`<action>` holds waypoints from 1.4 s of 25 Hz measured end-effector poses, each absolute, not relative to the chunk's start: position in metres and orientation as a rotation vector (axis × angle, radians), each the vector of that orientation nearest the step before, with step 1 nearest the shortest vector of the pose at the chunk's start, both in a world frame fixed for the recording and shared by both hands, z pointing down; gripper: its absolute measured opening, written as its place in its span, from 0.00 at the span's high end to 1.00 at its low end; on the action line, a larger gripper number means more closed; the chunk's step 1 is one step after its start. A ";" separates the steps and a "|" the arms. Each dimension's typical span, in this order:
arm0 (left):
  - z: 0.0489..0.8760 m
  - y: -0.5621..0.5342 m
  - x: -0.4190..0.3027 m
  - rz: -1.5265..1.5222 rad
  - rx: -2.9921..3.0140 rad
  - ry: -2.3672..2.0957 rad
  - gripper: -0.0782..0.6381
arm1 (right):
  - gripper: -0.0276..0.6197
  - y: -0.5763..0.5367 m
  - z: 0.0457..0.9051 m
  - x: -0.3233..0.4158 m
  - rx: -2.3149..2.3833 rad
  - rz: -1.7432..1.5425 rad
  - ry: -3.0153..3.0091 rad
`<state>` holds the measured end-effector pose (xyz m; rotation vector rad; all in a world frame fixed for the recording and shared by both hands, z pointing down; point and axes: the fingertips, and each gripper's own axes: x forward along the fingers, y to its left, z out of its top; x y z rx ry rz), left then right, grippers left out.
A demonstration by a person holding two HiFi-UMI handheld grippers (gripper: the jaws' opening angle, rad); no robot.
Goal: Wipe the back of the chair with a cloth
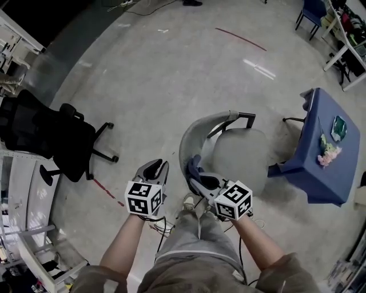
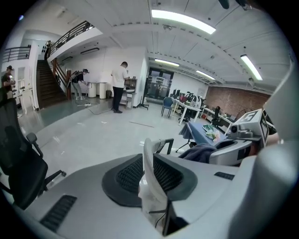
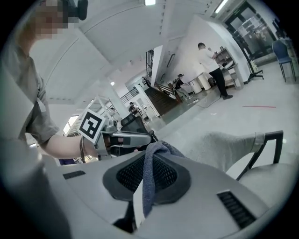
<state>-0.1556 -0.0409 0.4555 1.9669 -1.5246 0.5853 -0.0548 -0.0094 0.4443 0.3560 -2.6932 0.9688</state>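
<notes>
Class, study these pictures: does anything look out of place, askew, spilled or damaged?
Nothing stands out. The grey chair stands upright, the right gripper holds the blue-grey cloth, and the blue-covered table shows no spill.

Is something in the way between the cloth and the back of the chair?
Nothing visible is. The right gripper is shut on the blue-grey cloth, close beside the chair's grey back, and nothing shows between them.

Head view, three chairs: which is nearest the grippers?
The grey chair, right at the right gripper; the black office chair and blue chair stand well away.
</notes>
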 end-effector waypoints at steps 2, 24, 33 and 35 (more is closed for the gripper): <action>0.434 -0.046 -0.153 0.576 2.012 -1.540 0.79 | 0.88 -0.015 0.414 -0.047 0.391 0.923 -2.735; 0.176 -0.053 -0.100 0.328 2.568 -1.657 0.82 | 0.88 -0.025 0.120 0.047 0.957 0.161 -3.115; 0.111 -0.037 -0.071 0.192 2.767 -1.651 0.82 | 0.88 0.001 0.060 0.091 1.220 -0.064 -3.096; 0.103 -0.034 -0.067 0.159 2.788 -1.651 0.83 | 0.88 0.005 0.054 0.100 1.270 -0.112 -3.076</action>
